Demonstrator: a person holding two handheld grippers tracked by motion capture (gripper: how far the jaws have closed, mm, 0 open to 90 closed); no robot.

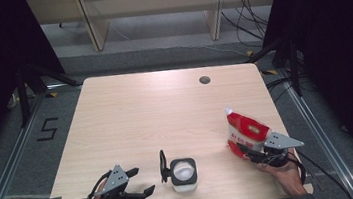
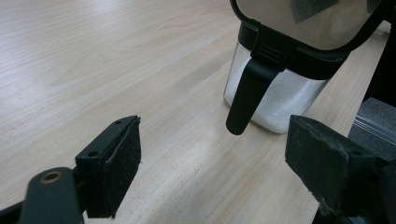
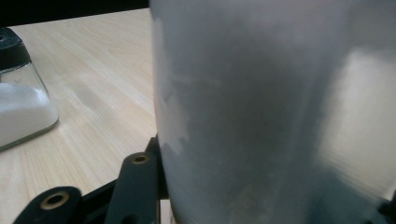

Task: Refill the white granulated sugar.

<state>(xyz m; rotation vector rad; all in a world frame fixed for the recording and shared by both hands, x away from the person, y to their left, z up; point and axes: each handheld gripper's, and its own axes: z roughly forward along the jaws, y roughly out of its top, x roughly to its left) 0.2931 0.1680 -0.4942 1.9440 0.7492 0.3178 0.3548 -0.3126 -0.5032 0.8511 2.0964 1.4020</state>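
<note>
A clear square jar (image 1: pixel 183 175) with a black rim and white granules inside stands near the table's front edge, its lid (image 1: pixel 163 166) flipped up on its left side. My left gripper (image 1: pixel 142 180) lies just left of it, open and apart from it. In the left gripper view, the jar (image 2: pixel 280 100) and its raised lid (image 2: pixel 317 18) sit beyond the spread jaws of that gripper (image 2: pixel 215 158). At the right, my right gripper (image 1: pixel 251 150) is shut on the base of a red and white spouted pouch (image 1: pixel 246 131), held upright. The pouch (image 3: pixel 280 116) looms blurred in the right gripper view, and the jar (image 3: pixel 23 107) is at far left.
The light wooden table (image 1: pixel 165 111) has a round cable hole (image 1: pixel 205 80) at the back right. The jar stands close to the front edge. Dark curtains flank the table, and cables lie on the floor behind it.
</note>
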